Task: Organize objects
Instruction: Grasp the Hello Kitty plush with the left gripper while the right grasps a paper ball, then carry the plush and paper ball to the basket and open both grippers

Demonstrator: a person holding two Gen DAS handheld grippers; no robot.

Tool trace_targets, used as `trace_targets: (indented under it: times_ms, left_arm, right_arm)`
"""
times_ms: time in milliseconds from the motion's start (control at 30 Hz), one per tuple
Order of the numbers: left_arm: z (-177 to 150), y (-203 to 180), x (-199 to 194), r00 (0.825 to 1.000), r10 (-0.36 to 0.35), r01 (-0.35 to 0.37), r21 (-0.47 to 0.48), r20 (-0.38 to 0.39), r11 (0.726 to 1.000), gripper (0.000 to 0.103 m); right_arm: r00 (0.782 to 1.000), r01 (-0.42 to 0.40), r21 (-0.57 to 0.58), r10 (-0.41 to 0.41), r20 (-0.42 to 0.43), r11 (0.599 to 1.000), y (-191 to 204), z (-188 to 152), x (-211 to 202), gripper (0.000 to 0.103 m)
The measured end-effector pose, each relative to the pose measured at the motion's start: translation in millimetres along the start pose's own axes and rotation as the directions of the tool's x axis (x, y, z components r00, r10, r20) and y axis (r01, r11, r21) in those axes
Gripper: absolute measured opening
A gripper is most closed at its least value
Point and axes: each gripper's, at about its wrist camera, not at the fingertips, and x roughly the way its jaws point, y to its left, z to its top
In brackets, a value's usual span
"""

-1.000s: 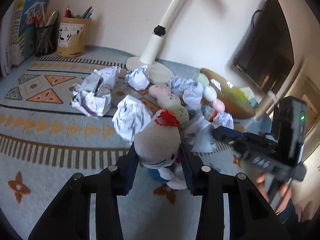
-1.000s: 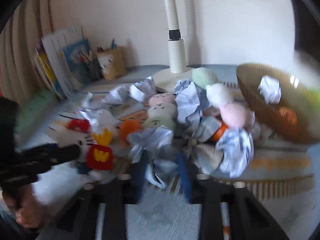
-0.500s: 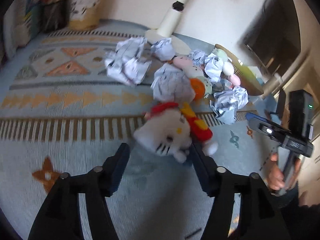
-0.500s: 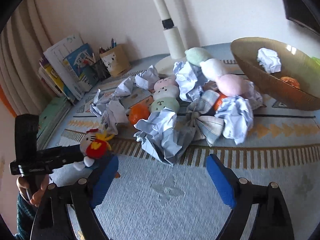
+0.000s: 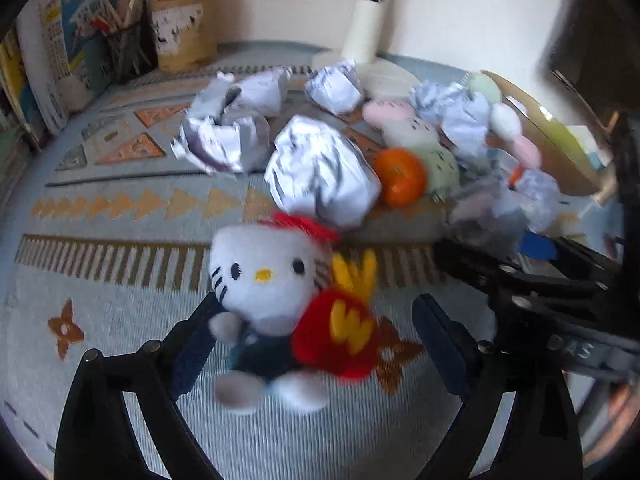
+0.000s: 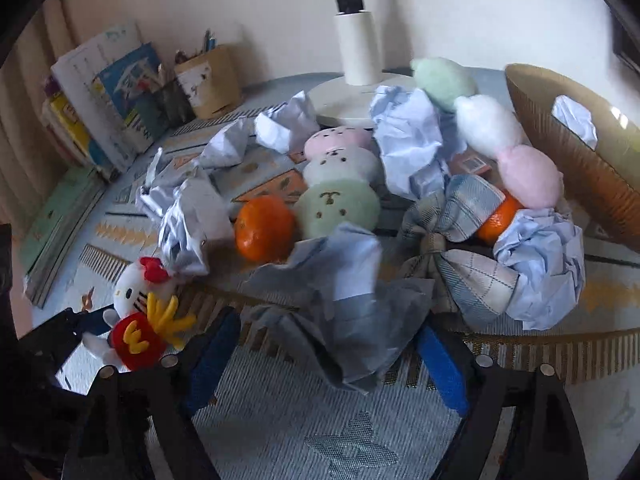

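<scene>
A white cat plush [image 5: 272, 300] with a red bow and a red fries pouch stands on the rug between the wide-open jaws of my left gripper [image 5: 316, 348], touching neither finger. It also shows in the right wrist view [image 6: 140, 312] at the lower left. My right gripper [image 6: 328, 364] is open around the near edge of a crumpled grey-blue paper [image 6: 336, 304]. Behind lie an orange [image 6: 264, 232], three stacked round plushies [image 6: 340, 184], a plaid bow [image 6: 460, 256] and several crumpled paper balls [image 5: 320, 172].
A brown woven basket [image 6: 560, 152] with a paper ball inside stands at the right. A white lamp base [image 6: 352, 96] is at the back. Books [image 6: 108, 92] and pen holders [image 5: 184, 32] line the back left. The patterned rug [image 5: 100, 240] spreads to the left.
My left gripper let go of the cat plush and opened wide; the plush now stands upright on the rug. My right gripper opened and moved forward onto the crumpled paper.
</scene>
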Motion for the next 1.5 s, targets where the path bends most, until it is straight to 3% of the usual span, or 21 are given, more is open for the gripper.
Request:
trace_targets:
  times_ms: [33, 67, 133, 167, 267, 367, 400, 467, 533, 567, 633, 700, 867, 933, 1033, 1233, 1333, 1500]
  left_arm:
    - [0, 1, 2, 1.0, 0.023, -0.023, -0.002, 0.004, 1.0, 0.091]
    - [0, 1, 1, 0.999, 0.033, -0.033, -0.001, 0.016, 0.999, 0.087]
    - [-2, 6, -3, 0.998, 0.051, -0.051, -0.002, 0.048, 0.999, 0.058]
    - [-3, 11, -6, 0.998, 0.041, -0.041, -0.011, 0.052, 0.999, 0.056]
    - [-5, 26, -16, 0.993, -0.079, 0.084, -0.06, 0.09, 0.995, 0.054]
    - [-7, 36, -28, 0.967, -0.161, 0.184, -0.103, 0.2, 0.978, 0.054]
    - [-7, 38, -30, 0.959, -0.167, 0.196, -0.109, 0.23, 0.974, 0.054]
    - [-7, 35, -31, 0.96, -0.134, 0.169, -0.124, 0.245, 0.978, 0.054]
    - [-6, 34, -27, 0.963, -0.144, 0.176, -0.127, 0.227, 0.976, 0.054]
    - [-6, 35, -26, 0.963, -0.153, 0.183, -0.125, 0.223, 0.975, 0.054]
    - [-6, 35, -26, 0.96, -0.174, 0.204, -0.123, 0.218, 0.971, 0.054]
    - [-7, 36, -26, 0.958, -0.187, 0.217, -0.123, 0.216, 0.968, 0.054]
    - [-8, 35, -26, 0.959, -0.175, 0.206, -0.119, 0.224, 0.971, 0.054]
    - [-9, 35, -27, 0.957, -0.176, 0.206, -0.116, 0.23, 0.972, 0.054]
    - [-8, 33, -25, 0.962, -0.16, 0.19, -0.117, 0.223, 0.975, 0.054]
    - [-7, 26, -26, 0.97, -0.118, 0.141, -0.095, 0.212, 0.985, 0.054]
    - [-4, 18, -33, 0.97, -0.131, 0.152, -0.091, 0.203, 0.984, 0.054]
    - [37, -44, -75, 0.935, -0.211, 0.202, 0.06, 0.286, 0.978, 0.054]
  right_arm:
    - [1.0, 0.004, 0.004, -0.004, 0.007, 1.0, -2, -1, -1, 0.062]
    - [1.0, 0.003, 0.006, -0.003, 0.011, 1.0, -3, -2, -2, 0.056]
    - [0.999, -0.046, 0.017, 0.045, 0.022, 0.999, -8, -4, -8, 0.049]
    - [0.996, -0.084, 0.022, 0.083, 0.032, 0.996, -10, -6, -12, 0.049]
    - [0.993, -0.106, 0.028, 0.105, 0.063, 0.994, -13, -14, -28, 0.049]
    - [0.992, -0.107, 0.015, 0.105, 0.071, 0.994, -15, -23, -40, 0.05]
    - [0.994, -0.103, 0.009, 0.103, 0.045, 0.995, -16, -26, -39, 0.05]
    - [0.997, -0.083, -0.003, 0.083, 0.007, 0.997, -17, -30, -36, 0.053]
    - [0.998, -0.062, -0.012, 0.062, -0.022, 0.998, -19, -36, -34, 0.068]
    - [0.997, -0.074, -0.014, 0.074, -0.016, 0.997, -20, -39, -36, 0.07]
    - [0.995, -0.093, -0.007, 0.092, -0.024, 0.996, -20, -44, -41, 0.085]
    - [0.997, -0.078, 0.006, 0.078, -0.017, 0.997, -21, -47, -42, 0.091]
    - [1.0, -0.031, 0.025, 0.031, -0.003, 0.999, -16, -43, -35, 0.09]
    - [0.999, 0.049, 0.039, -0.049, 0.018, 0.998, -16, -42, -35, 0.063]
    - [0.996, 0.064, 0.057, -0.067, 0.06, 0.996, -20, -45, -42, 0.058]
    - [0.986, 0.075, -0.025, -0.071, 0.151, 0.997, -5, -49, -59, 0.058]
    - [0.981, 0.019, 0.011, -0.021, 0.192, 1.0, -16, -53, -77, 0.058]
    - [0.958, -0.037, 0.139, -0.005, 0.286, 0.99, -57, -42, -115, 0.058]
